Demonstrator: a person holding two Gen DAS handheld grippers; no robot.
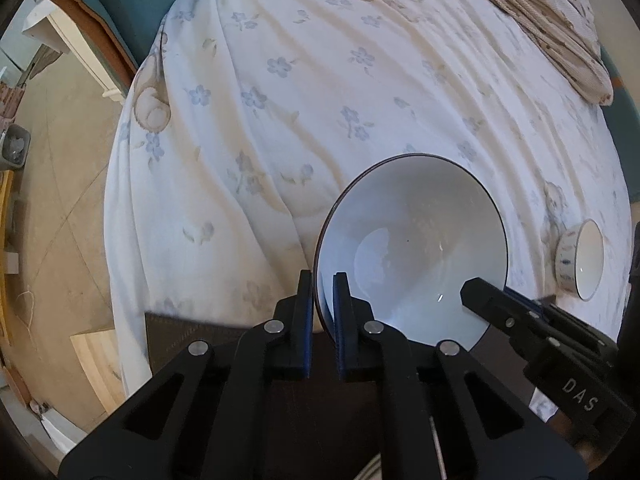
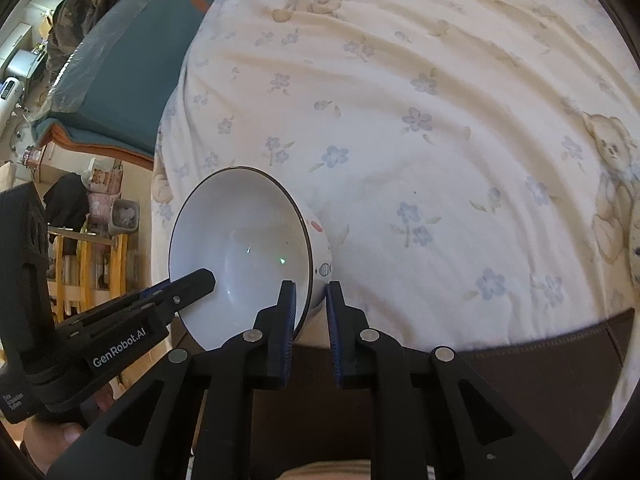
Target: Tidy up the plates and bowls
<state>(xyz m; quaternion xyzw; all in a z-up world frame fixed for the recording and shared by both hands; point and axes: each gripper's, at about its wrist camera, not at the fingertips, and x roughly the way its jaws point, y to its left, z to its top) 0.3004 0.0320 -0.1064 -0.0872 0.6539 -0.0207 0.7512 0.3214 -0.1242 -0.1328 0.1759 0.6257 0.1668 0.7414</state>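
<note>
A large white bowl with a dark rim is held up over the edge of a bed. My left gripper is shut on its left rim, one finger inside and one outside. My right gripper is shut on the opposite rim of the same bowl, which has small painted marks on its outside. Each gripper's fingers show in the other's view. A small patterned bowl lies on its side on the bed to the right.
The bed has a white sheet with blue flowers and bears and a dark brown frame edge. A beige blanket lies at the far right. Floor with a bin and wooden furniture lies to the left.
</note>
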